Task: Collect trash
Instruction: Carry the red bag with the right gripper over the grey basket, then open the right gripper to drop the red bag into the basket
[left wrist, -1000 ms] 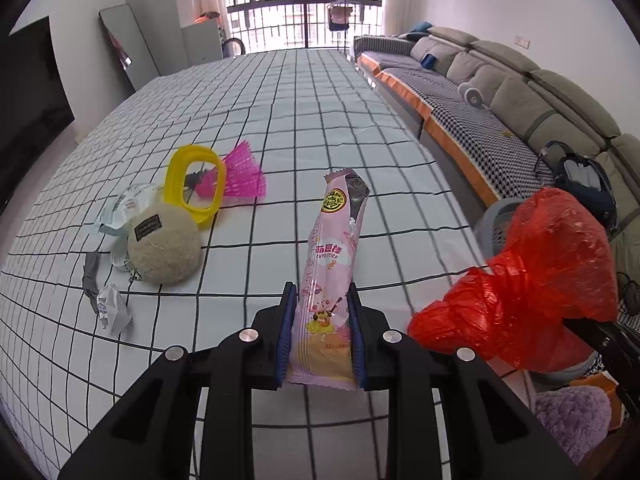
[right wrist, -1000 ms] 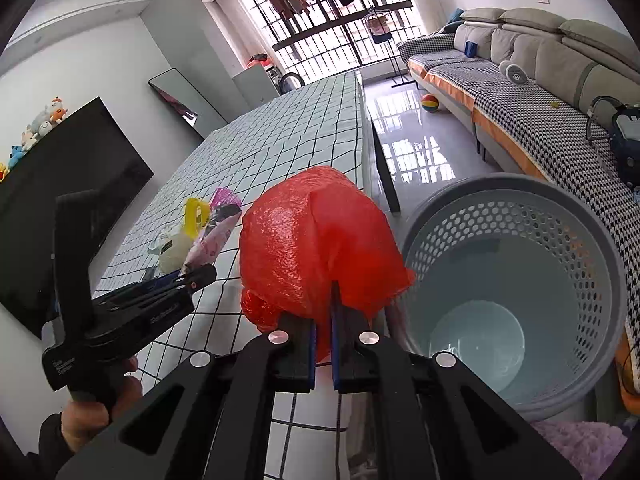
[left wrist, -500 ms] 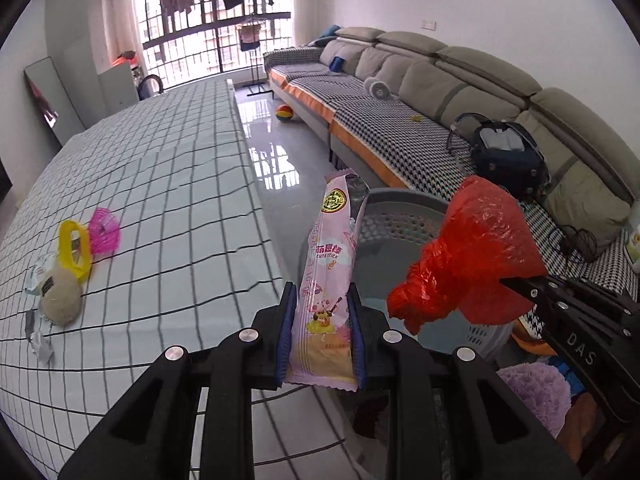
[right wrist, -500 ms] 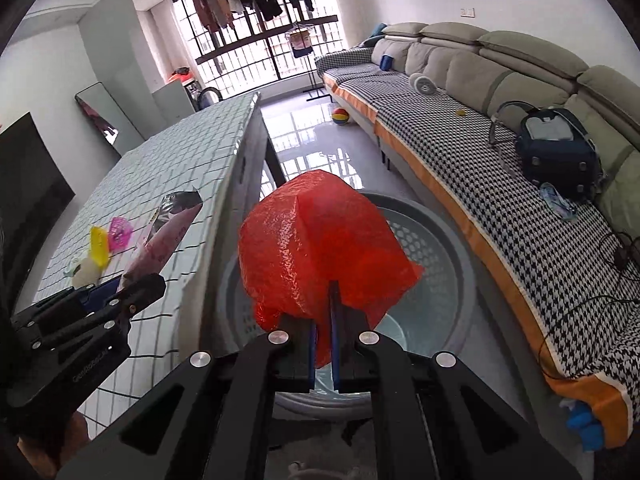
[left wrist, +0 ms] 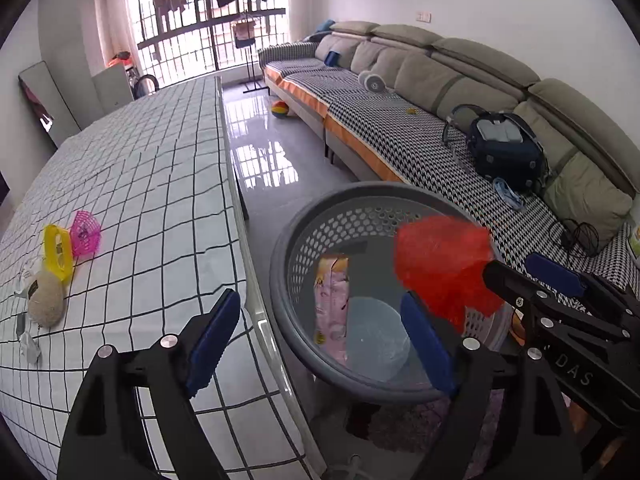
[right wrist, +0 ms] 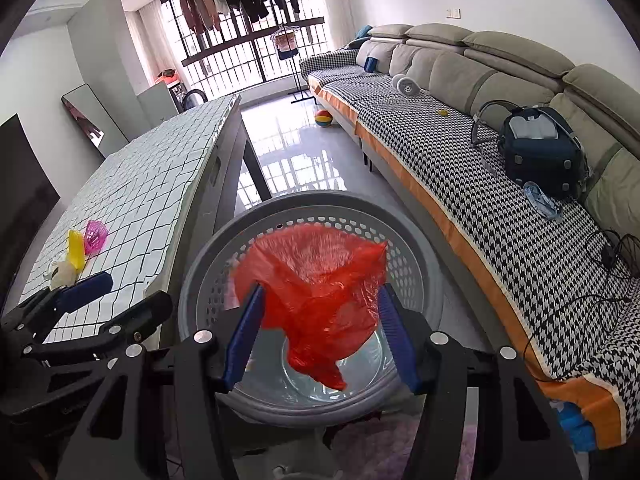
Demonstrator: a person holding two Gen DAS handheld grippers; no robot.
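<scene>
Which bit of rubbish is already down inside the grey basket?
The pink snack wrapper, lying against the basket wall. The red plastic bag is between the right gripper's opening fingers.

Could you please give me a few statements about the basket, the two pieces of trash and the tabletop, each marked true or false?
1. The pink wrapper is inside the grey basket. True.
2. The left tool pinches the wrapper. False: its jaws are opening, with nothing between them.
3. The red bag lies on the table. False: it is over the basket, between the right tool's opening jaws.
4. A yellow ring remains on the table. True.
</scene>
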